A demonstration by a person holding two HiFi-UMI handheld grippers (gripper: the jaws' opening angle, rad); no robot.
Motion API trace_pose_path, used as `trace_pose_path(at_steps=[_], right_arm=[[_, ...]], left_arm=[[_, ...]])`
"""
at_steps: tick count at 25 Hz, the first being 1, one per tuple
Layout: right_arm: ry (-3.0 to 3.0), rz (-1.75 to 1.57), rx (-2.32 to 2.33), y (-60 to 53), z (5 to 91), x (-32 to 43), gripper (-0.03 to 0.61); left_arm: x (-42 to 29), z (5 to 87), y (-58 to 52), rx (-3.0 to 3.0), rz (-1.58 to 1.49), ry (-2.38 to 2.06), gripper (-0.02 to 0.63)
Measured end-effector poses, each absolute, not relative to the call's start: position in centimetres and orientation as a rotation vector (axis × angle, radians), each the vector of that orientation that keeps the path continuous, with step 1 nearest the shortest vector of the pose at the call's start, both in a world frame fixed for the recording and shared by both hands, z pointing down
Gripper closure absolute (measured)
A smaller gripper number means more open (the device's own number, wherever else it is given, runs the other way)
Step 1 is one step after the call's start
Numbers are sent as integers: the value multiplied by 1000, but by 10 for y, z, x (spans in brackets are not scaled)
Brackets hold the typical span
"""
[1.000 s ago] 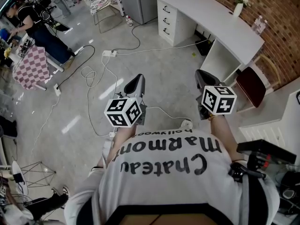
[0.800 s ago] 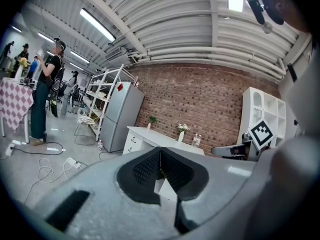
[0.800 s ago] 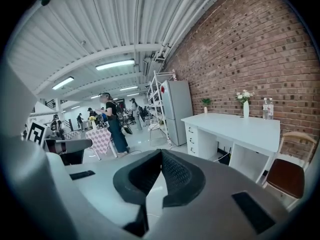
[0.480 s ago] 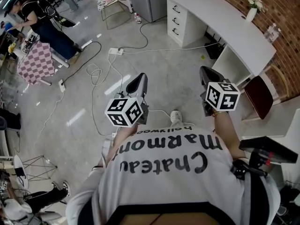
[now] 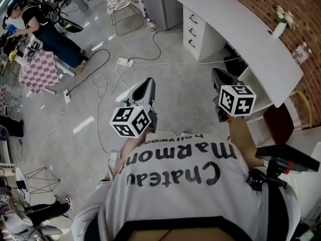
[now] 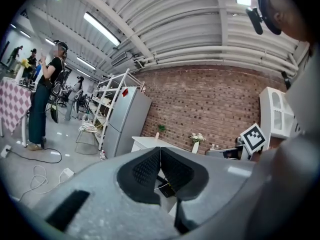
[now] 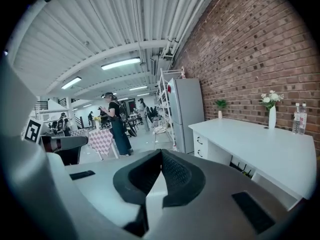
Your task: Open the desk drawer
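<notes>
A white curved desk (image 5: 251, 31) stands at the upper right of the head view, against a brick wall. Its drawer unit (image 5: 194, 30), with three dark handles, is at the desk's far end. My left gripper (image 5: 146, 86) and right gripper (image 5: 219, 76) are both held out over the concrete floor, well short of the desk. In the left gripper view the left gripper (image 6: 160, 151) has its jaws meeting with nothing between them. The right gripper (image 7: 161, 154) is shut and empty too, with the drawers (image 7: 200, 145) small and far ahead on its right.
Cables (image 5: 106, 80) and a power strip (image 5: 124, 62) lie on the floor ahead left. A grey fridge (image 5: 163, 1) stands beyond the drawers. A vase (image 5: 280, 28) sits on the desk; a dark red chair (image 5: 277, 120) is tucked beside it. A person (image 5: 47, 29) stands by a checkered table (image 5: 36, 70).
The desk and drawers have slid down and right in the head view as I walk nearer. Both grippers have travelled forward with me, jaws still shut.
</notes>
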State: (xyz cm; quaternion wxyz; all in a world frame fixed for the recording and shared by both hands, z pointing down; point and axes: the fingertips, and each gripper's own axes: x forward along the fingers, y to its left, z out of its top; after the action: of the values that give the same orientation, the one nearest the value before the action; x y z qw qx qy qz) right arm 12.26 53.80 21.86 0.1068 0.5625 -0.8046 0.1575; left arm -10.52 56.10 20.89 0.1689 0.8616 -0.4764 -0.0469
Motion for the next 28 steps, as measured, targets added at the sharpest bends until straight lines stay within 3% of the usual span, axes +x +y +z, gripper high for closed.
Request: trace_pose_path(at_steps=[9,28], right_arm=[[-2407,495,1545,470,238,138,568],[-2268,557,1637,340,271,163,568]], left_arm=[[-100,210,503,2377,-179,-1536,598],[-67,246,341,2401,-121,-1348,598]])
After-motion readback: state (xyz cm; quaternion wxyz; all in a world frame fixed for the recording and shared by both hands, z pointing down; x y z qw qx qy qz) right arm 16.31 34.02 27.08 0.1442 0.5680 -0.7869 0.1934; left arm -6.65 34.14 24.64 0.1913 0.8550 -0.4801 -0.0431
